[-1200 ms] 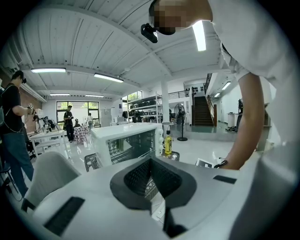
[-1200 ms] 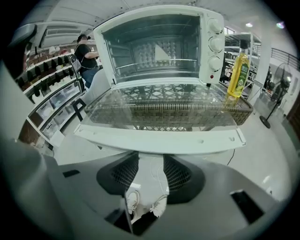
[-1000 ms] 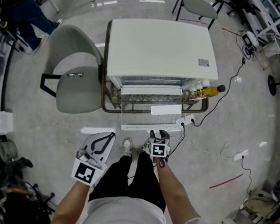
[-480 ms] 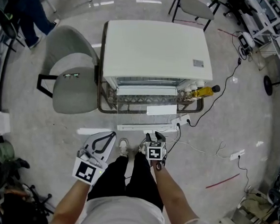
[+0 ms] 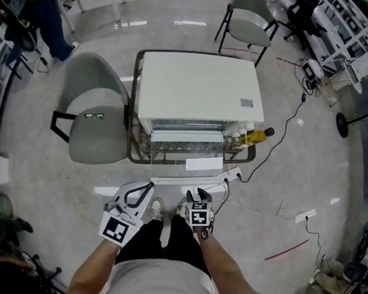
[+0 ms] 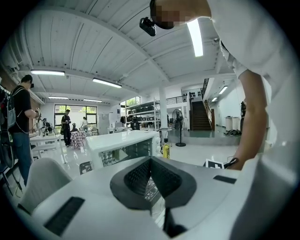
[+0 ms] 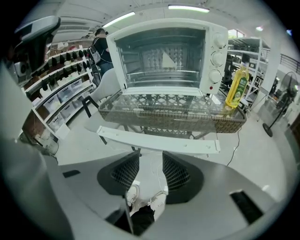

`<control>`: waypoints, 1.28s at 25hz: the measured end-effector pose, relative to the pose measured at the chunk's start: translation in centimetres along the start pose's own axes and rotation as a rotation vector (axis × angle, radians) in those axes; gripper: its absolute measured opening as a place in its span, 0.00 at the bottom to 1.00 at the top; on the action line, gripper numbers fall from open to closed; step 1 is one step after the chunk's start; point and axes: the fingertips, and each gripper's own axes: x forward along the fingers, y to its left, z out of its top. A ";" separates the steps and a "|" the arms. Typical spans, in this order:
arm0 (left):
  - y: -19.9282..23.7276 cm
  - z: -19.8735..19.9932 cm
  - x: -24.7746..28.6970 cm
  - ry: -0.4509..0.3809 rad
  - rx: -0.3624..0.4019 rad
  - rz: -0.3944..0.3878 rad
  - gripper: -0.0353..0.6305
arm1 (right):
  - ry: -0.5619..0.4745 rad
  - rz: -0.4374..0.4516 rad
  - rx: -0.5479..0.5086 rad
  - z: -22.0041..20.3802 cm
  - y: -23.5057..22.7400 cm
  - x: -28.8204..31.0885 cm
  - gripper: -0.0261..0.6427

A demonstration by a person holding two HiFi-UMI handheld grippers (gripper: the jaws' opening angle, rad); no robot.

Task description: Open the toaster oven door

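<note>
Right gripper view: toaster oven door (image 7: 159, 139) lies open

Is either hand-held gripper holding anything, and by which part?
Nothing. The left hand-held gripper is shut, empty; right hand-held gripper is closing, jaws apart, nothing between them.

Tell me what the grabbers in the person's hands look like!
The left gripper and right gripper are pale grey plastic shells with dark, mesh-textured pads. Each carries a cube with black-and-white square markers. The right one's jaws are closing, nothing between them. The person wears a white short-sleeved shirt.
</note>
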 end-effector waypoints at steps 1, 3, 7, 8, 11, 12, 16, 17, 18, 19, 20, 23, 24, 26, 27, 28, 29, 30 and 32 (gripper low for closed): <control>0.0 0.3 0.0 -0.006 0.003 -0.002 0.08 | -0.012 -0.001 0.000 0.5 0.0 -0.5 0.30; -0.2 0.9 0.1 -0.017 0.018 -0.010 0.08 | -0.037 0.000 0.001 1.6 0.0 -1.5 0.28; -0.2 2.3 -0.1 -0.040 0.019 -0.016 0.08 | -0.088 0.002 0.005 3.8 0.1 -3.3 0.23; -0.1 2.7 -0.1 -0.048 0.024 -0.015 0.08 | -0.106 0.001 0.006 4.4 0.0 -3.8 0.21; 0.4 4.1 -0.3 -0.077 0.052 -0.006 0.08 | -0.168 0.008 0.017 6.8 -0.1 -5.2 0.14; 0.5 4.6 -0.5 -0.088 0.056 0.000 0.08 | -0.190 0.018 0.024 7.6 -0.1 -5.7 0.12; 0.8 6.0 -1.3 -0.117 0.060 0.032 0.08 | -0.267 0.067 0.031 10.6 0.2 -7.9 0.08; 1.0 6.3 -1.6 -0.121 0.064 0.041 0.08 | -0.288 0.086 0.033 11.5 0.3 -8.4 0.07; 1.1 6.6 -1.7 -0.125 0.066 0.051 0.08 | -0.310 0.105 0.035 12.3 0.3 -9.0 0.07; 1.3 6.9 -1.9 -0.130 0.065 0.062 0.08 | -0.333 0.123 0.037 13.3 0.3 -9.6 0.07; 1.5 7.3 -2.0 -0.138 0.065 0.072 0.08 | -0.357 0.138 0.040 14.2 0.2 -10.4 0.07; 1.9 8.5 -2.4 -0.156 0.086 0.097 0.08 | -0.431 0.181 0.071 16.8 -0.2 -13.1 0.07; 1.9 8.9 -2.6 -0.158 0.093 0.104 0.08 | -0.456 0.198 0.093 17.6 -0.4 -14.0 0.07; 2.0 9.6 -2.6 -0.161 0.100 0.118 0.08 | -0.505 0.235 0.139 19.1 -0.9 -15.9 0.07; 2.1 10.0 -2.6 -0.167 0.105 0.124 0.08 | -0.528 0.251 0.155 19.8 -1.2 -16.9 0.07; 2.1 10.5 -2.5 -0.175 0.113 0.130 0.08 | -0.550 0.264 0.166 20.5 -1.4 -17.9 0.07; 2.0 11.0 -2.5 -0.183 0.121 0.135 0.08 | -0.573 0.275 0.173 21.2 -1.7 -18.9 0.07; 2.0 11.5 -2.5 -0.190 0.126 0.141 0.08 | -0.596 0.286 0.179 21.9 -2.0 -20.0 0.07; 2.1 12.5 -2.6 -0.202 0.131 0.154 0.08 | -0.646 0.304 0.184 23.3 -2.5 -22.3 0.07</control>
